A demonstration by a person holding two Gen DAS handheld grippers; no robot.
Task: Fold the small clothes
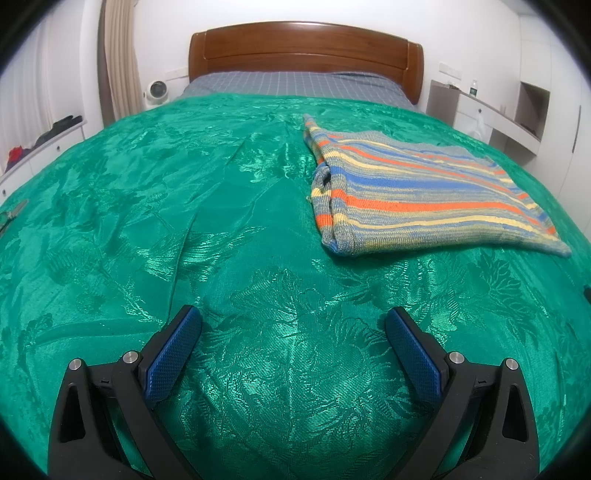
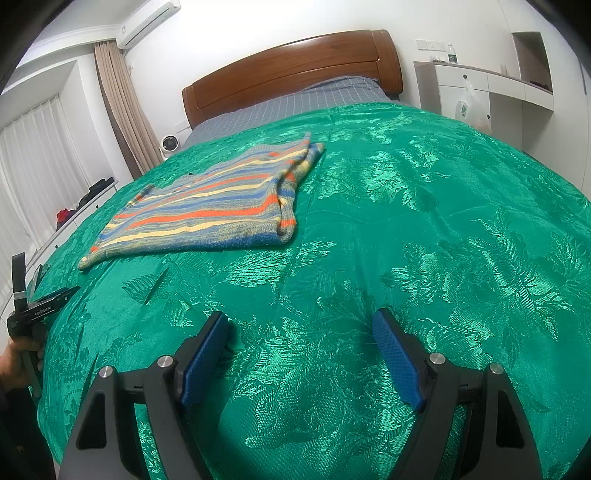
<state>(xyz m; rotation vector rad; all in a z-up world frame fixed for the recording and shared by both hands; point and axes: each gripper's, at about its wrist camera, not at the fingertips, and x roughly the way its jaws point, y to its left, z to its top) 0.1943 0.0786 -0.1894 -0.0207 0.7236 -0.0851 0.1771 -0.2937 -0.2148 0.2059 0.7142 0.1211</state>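
Striped knit garment (image 1: 417,192), already folded flat, on green bedspread (image 1: 258,258); upper right of frame in left wrist view, upper left to centre in right wrist view (image 2: 207,214). Stripes in blue, orange, yellow, grey. Folded edge w/ doubled layers toward frame centre in both views. Lies clear of both tools, nothing touching it.

Left hand-held gripper (image 1: 293,325) at bottom of its frame, released: blue pads (image 1: 173,354) spread wide, only bedspread btwn them. Also seen in right wrist view at far left edge (image 2: 48,299), held by a hand (image 2: 18,365), low over bedspread near bed's edge.

Right hand-held gripper (image 2: 301,328) at bottom of its frame, likewise released, jaws wide apart, bare bedspread btwn pads (image 2: 205,358). Angled downward toward the bed, as is the left one.

Bedspread w/ shiny floral weave, a few creases left of centre in left wrist view. Past it, grey checked sheet (image 1: 295,83) & brown wooden headboard (image 1: 306,48) at top centre. Small white fan (image 1: 157,90) upper left beside beige curtain (image 1: 118,59). White cabinet (image 2: 480,96) upper right w/ plastic bag (image 2: 469,107) hanging from it; bottle (image 2: 450,53) on top. AC unit (image 2: 147,22) at top left of right wrist view.
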